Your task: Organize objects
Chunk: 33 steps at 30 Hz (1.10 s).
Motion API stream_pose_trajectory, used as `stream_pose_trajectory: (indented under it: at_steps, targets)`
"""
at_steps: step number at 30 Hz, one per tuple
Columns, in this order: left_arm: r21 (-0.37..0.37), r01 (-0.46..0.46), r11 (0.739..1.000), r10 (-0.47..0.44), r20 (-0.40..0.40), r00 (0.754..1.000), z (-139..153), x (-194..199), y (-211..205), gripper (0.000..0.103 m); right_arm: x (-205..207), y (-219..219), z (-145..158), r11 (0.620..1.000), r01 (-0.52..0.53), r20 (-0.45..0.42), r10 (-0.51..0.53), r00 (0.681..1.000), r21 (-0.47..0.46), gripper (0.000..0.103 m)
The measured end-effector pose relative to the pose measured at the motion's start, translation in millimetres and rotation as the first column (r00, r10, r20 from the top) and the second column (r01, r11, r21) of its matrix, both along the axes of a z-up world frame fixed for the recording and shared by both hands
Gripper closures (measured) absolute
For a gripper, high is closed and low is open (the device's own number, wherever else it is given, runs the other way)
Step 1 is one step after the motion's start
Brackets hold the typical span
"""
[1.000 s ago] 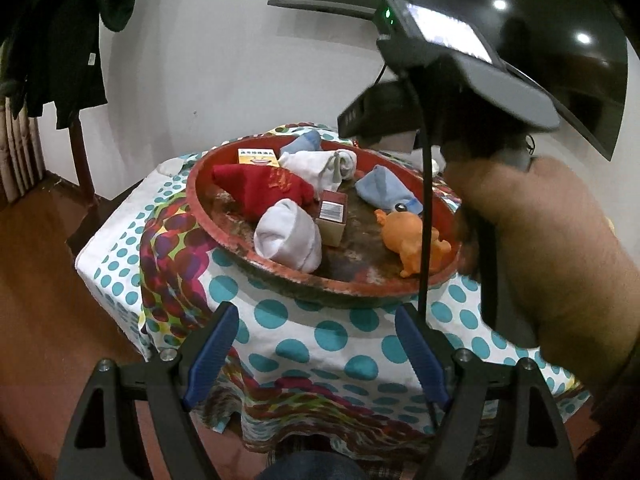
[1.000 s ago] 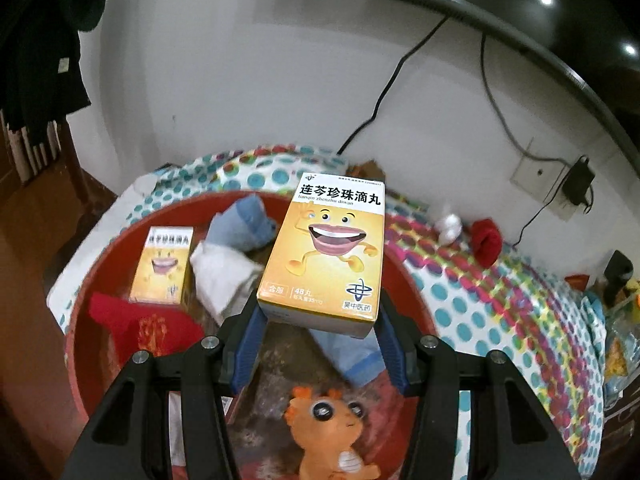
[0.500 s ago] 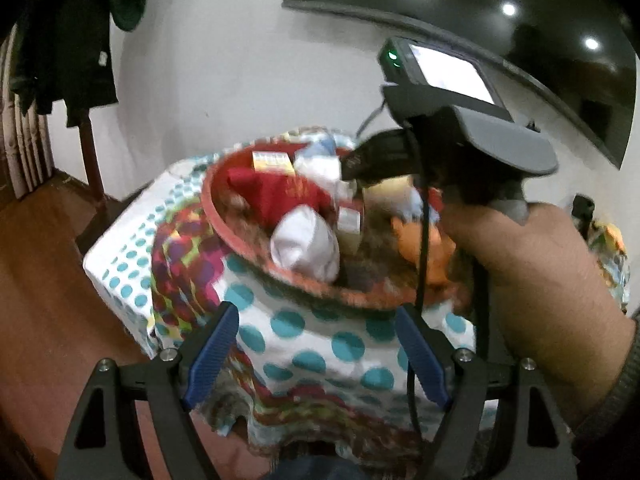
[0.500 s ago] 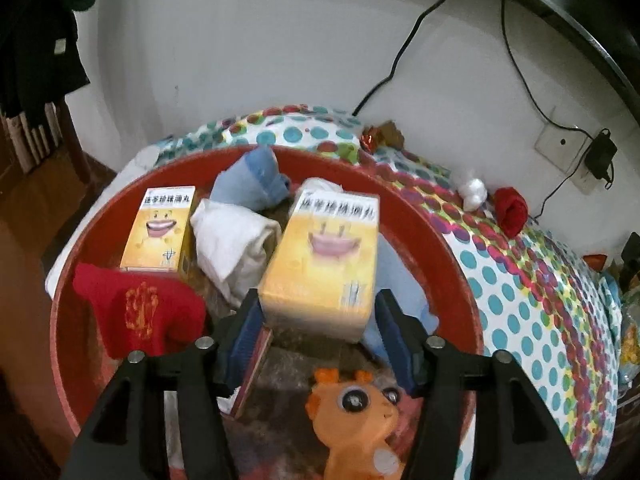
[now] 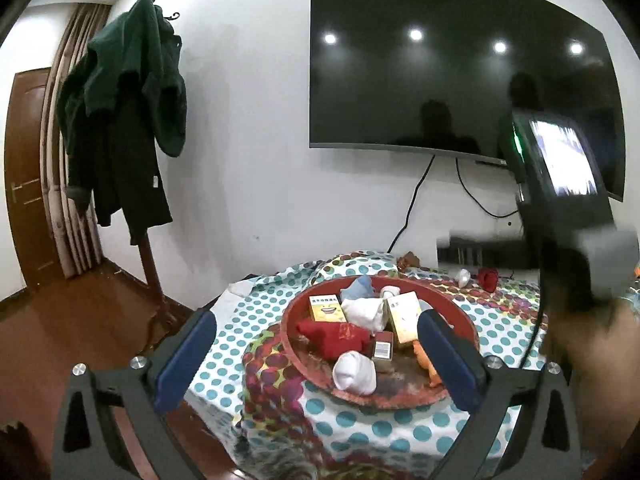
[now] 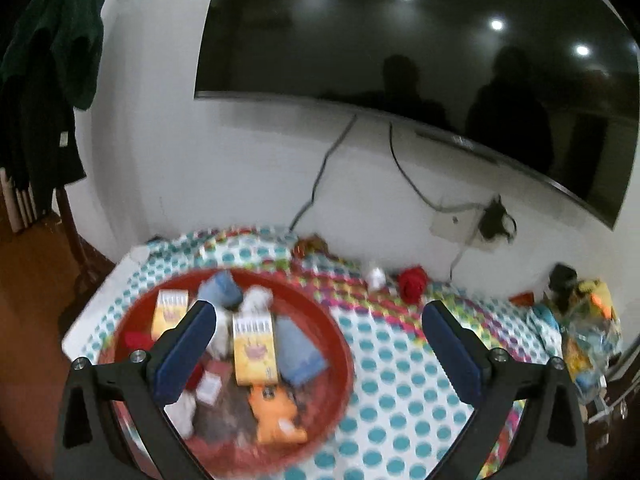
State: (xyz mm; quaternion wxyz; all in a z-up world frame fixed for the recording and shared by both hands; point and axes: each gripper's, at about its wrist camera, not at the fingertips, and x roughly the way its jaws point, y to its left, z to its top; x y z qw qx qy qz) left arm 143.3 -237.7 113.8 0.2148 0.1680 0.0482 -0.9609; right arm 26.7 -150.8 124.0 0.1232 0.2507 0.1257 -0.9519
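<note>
Both tools held back above the near edge of the table (image 5: 400, 436), neither touching anything.

Left gripper (image 5: 316, 360): fingers spread wide, nothing between them. It looks across the red tray (image 5: 290, 332), which sits on the polka-dot cloth (image 6: 400, 380) toward the left half of the table.

Right gripper (image 6: 320, 356): fingers also spread wide and empty, aimed past the tray's right rim at bare cloth. This view is smeared, so fine detail in the tray is unreliable.

Tray contents, left wrist view:
- yellow box (image 5: 404, 316) standing near the tray's centre, leaning against the white bundle (image 5: 364, 312)
- second yellow box (image 5: 325, 307) at the far-left side of the tray, lying face up
- red cloth (image 5: 336, 334) just in front of it
- small red carton (image 5: 383, 346) upright, between the red cloth and the orange toy (image 6: 274, 410)
- white sock ball (image 5: 354, 372) at the near rim
- blue cloth (image 6: 298, 354) just right of the central box

Judgement: the tray appears to serve as the collecting place, since most items are gathered there. A red item (image 6: 412, 282) and a small white one (image 6: 376, 276) sit loose near the far edge of the table by the wall; likely next candidates. Open, raised fingers suit a pause between picks.
</note>
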Motion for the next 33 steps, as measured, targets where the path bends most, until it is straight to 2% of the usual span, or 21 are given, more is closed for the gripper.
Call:
stream_pose_trajectory:
  at_steps: [4,6,9,14,21,27,33]
  targets:
    - [0.044,0.052,0.998,-0.054,0.059,0.997,-3,8,17,0.0,38,31,-30,0.995,0.065,0.035,-0.062,0.997,-0.071,0.0]
    - [0.029,0.063,0.998,-0.065,0.071,0.995,-7,13,29,0.0,50,40,-47,0.994,0.084,0.063,-0.079,0.995,-0.076,0.0]
    - [0.006,0.075,0.997,-0.075,0.116,0.99,-18,16,43,0.0,66,49,-74,0.996,0.076,0.112,-0.069,0.991,-0.056,0.0]
    - [0.043,0.12,0.992,-0.125,0.149,0.981,-40,17,53,0.0,87,60,-99,0.998,0.057,0.131,-0.055,0.99,-0.007,0.0]
    - [0.053,0.12,0.991,-0.128,0.176,0.976,-48,14,58,0.0,81,81,-112,0.996,0.094,0.155,-0.093,0.983,0.002,0.0]
    - [0.072,0.132,0.989,-0.142,0.167,0.976,-48,19,56,0.0,75,82,-125,0.995,0.103,0.2,-0.102,0.975,0.008,0.0]
    - [0.058,0.106,0.993,-0.115,0.177,0.977,-48,19,53,0.0,76,79,-126,0.996,0.093,0.199,-0.094,0.975,0.015,0.0]
